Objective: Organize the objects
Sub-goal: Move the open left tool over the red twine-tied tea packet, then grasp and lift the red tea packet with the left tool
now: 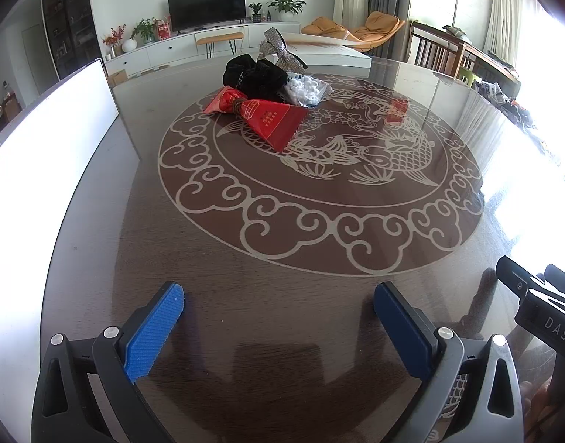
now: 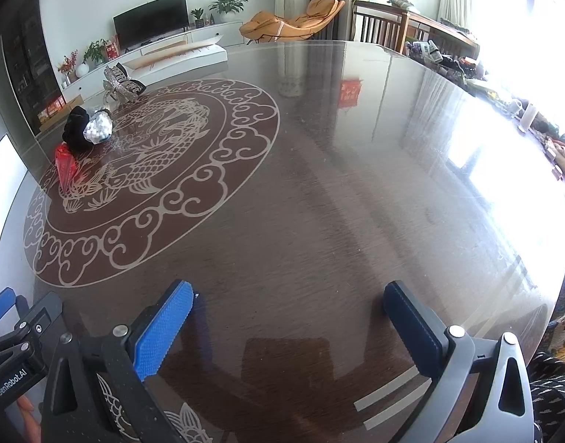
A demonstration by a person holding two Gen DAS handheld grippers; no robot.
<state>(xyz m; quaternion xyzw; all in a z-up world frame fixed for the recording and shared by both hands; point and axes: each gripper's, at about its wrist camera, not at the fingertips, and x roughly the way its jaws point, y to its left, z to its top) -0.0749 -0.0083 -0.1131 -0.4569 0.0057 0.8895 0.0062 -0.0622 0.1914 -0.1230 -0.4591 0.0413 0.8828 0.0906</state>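
Both tongs, left [image 1: 278, 326] and right [image 2: 288, 326], gape empty, well apart from the red packet [image 1: 267, 118] across the table [image 1: 319, 251].

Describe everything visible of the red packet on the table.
The red packet is a glossy foil-like wrapper with gold print, cinched near one end by a dark tie so it flares into a short tail and a wide triangular body with a serrated edge. It lies flat on the table, over the far-left part of the inlaid fish medallion. The black cloth touches its far side; the bag of white balls sits just beyond. No gripper touches it.
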